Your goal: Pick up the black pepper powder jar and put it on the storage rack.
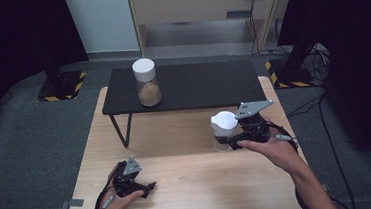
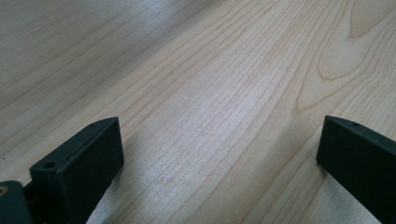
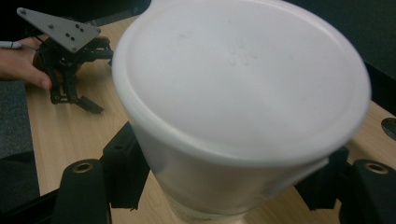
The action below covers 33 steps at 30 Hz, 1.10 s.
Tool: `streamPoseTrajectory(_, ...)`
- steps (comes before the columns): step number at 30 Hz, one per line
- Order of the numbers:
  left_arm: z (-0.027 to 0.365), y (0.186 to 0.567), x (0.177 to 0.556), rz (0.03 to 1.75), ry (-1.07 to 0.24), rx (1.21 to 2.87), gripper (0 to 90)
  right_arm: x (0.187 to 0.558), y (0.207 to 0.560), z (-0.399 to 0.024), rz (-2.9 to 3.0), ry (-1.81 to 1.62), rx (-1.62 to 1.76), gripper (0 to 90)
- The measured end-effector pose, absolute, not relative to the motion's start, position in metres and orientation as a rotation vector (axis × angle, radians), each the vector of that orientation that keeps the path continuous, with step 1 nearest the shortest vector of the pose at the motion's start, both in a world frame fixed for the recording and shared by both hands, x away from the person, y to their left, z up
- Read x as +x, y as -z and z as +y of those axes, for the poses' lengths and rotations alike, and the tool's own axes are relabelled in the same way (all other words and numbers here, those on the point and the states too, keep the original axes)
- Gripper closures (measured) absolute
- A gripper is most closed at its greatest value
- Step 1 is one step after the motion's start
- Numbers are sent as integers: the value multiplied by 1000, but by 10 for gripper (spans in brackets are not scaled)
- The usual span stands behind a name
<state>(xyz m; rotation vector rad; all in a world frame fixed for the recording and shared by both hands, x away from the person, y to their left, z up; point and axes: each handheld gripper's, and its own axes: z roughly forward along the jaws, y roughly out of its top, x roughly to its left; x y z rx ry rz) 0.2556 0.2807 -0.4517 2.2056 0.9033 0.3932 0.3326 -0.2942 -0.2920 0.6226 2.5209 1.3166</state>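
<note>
A clear jar with a white lid (image 1: pixel 223 124) stands on the light wooden table (image 1: pixel 190 184) at the right. My right gripper (image 1: pixel 230 142) is shut on this jar, its black jaws clamping both sides just under the lid (image 3: pixel 243 79). My left gripper (image 1: pixel 147 189) rests on the table near the front left, open, with only bare wood (image 2: pixel 219 121) between its jaws. It appears again in the right gripper view as the left gripper (image 3: pixel 70 100), held by a hand. A second jar (image 1: pixel 146 82) with a white lid and brown powder inside stands on the black shelf (image 1: pixel 197 86).
The low black shelf on thin legs spans the table's far edge. Beyond it are grey floor, stands with yellow-black striped bases (image 1: pixel 61 86) at both sides, and cables (image 1: pixel 316 64) at the right.
</note>
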Motion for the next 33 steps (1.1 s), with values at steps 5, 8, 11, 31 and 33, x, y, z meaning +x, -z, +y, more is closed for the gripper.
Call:
streamPoseTrajectory(5, 281, 452, 256, 903, -393, 2206, 0, 332, 284, -293, 2513, -1331, 620, 315)
streamPoseTrajectory(8, 281, 452, 256, 904, -393, 2206, 0, 332, 278, -292, 2512, -1326, 614, 315)
streamPoseTrajectory(11, 281, 452, 256, 904, -393, 2206, 0, 333, 274, -292, 2514, -1324, 614, 315)
streamPoseTrajectory(31, 281, 452, 256, 904, -393, 2206, 0, 339, 243, -293, 2501, -1348, 600, 315)
streamPoseTrajectory(33, 281, 452, 256, 903, -393, 2206, 0, 340, 240, -293, 2501, -1346, 601, 315)
